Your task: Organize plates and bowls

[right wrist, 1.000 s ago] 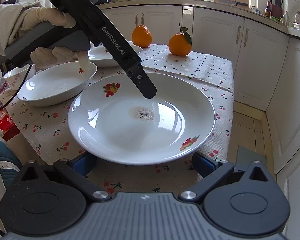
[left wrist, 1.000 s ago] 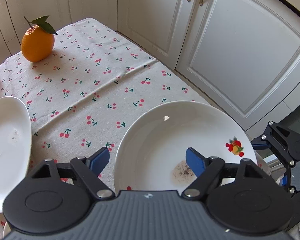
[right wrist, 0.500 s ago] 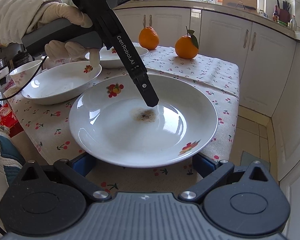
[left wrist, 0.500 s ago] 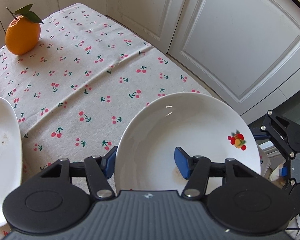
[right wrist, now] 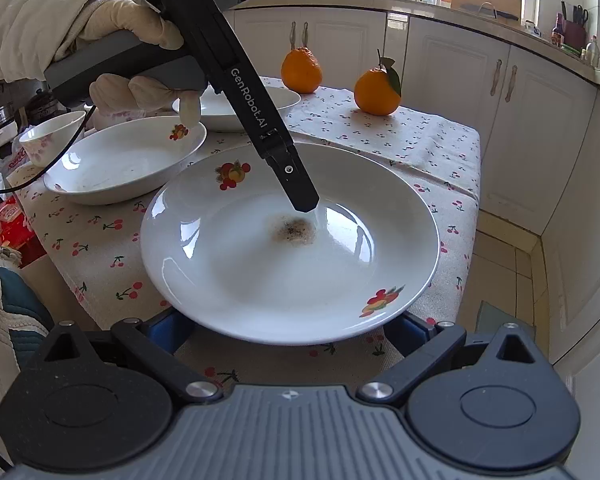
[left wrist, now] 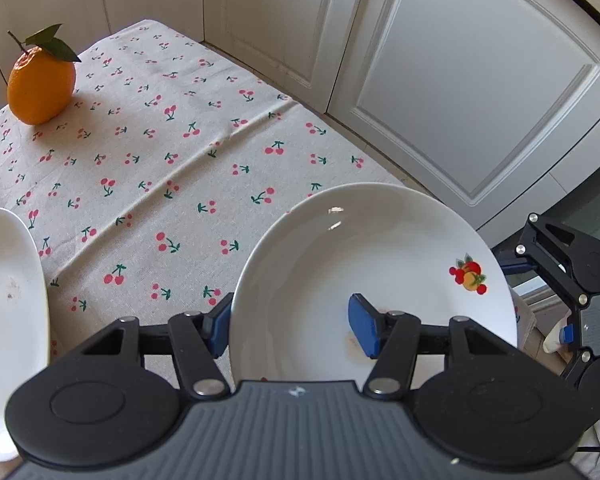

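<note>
A white deep plate (right wrist: 260,280) with fruit prints and a brown stain in its middle sits at the near end of the cherry-print tablecloth (left wrist: 160,168). My left gripper (left wrist: 292,328) is shut on the plate's (left wrist: 360,248) rim. One blue pad is outside the rim and the other presses on the inside. In the right wrist view its inner finger (right wrist: 296,188) touches the plate beside the stain. My right gripper (right wrist: 286,328) is open, with its pads wide apart low under the plate's near rim, partly hidden by it.
A second deep plate (right wrist: 124,160) lies to the left, another plate (right wrist: 240,108) behind it and a small bowl (right wrist: 52,136) further left. Two oranges (right wrist: 302,70) (right wrist: 378,88) stand at the far end. White cabinets (left wrist: 460,80) run along the table's side. A gloved hand (right wrist: 140,40) holds the left gripper.
My left gripper's jaws have closed from wide apart onto the plate's rim, and its inner finger has come down beside the stain. The right gripper has stayed as it was.
</note>
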Tool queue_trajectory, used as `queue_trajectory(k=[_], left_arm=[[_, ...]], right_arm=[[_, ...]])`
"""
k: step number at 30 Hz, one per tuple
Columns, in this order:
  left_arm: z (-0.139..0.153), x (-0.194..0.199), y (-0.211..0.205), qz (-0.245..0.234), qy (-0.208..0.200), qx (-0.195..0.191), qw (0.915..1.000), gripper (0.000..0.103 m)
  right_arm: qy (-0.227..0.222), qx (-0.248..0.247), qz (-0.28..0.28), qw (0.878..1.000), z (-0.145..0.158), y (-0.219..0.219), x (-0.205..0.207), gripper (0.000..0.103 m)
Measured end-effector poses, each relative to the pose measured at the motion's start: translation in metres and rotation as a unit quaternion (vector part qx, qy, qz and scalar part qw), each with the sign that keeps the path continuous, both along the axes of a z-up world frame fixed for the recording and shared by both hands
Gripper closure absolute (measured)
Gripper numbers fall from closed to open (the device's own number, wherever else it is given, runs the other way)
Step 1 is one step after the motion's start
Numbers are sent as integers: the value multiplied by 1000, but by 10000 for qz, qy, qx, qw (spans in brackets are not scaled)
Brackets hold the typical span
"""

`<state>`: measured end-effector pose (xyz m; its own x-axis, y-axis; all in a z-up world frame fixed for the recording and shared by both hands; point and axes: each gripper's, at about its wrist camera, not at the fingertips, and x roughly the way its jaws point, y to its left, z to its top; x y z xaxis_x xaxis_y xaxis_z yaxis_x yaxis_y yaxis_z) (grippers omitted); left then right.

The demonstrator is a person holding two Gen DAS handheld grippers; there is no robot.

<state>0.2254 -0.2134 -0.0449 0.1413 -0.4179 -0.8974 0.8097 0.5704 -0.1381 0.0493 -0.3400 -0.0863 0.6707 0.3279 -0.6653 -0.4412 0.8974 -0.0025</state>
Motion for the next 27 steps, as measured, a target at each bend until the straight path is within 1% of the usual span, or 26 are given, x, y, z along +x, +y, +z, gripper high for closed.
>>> queue_trajectory(k=[6, 16, 21, 27], left_arm=[[6, 11, 2, 68, -51, -119, 9999, 45], [12, 45, -4, 181, -197, -332, 9991, 45], [8, 62, -9, 200, -258, -357, 9988, 45], [-4, 79, -16, 266, -258, -355, 9987, 45]], right_arm=[[1, -73, 93, 9999, 5, -3, 12, 1], [-91, -105, 88, 9999, 11, -13, 50, 1], [-85, -134, 77, 9998, 8, -19, 66, 1], [-56, -106, 38, 9999, 1, -25, 81, 1]])
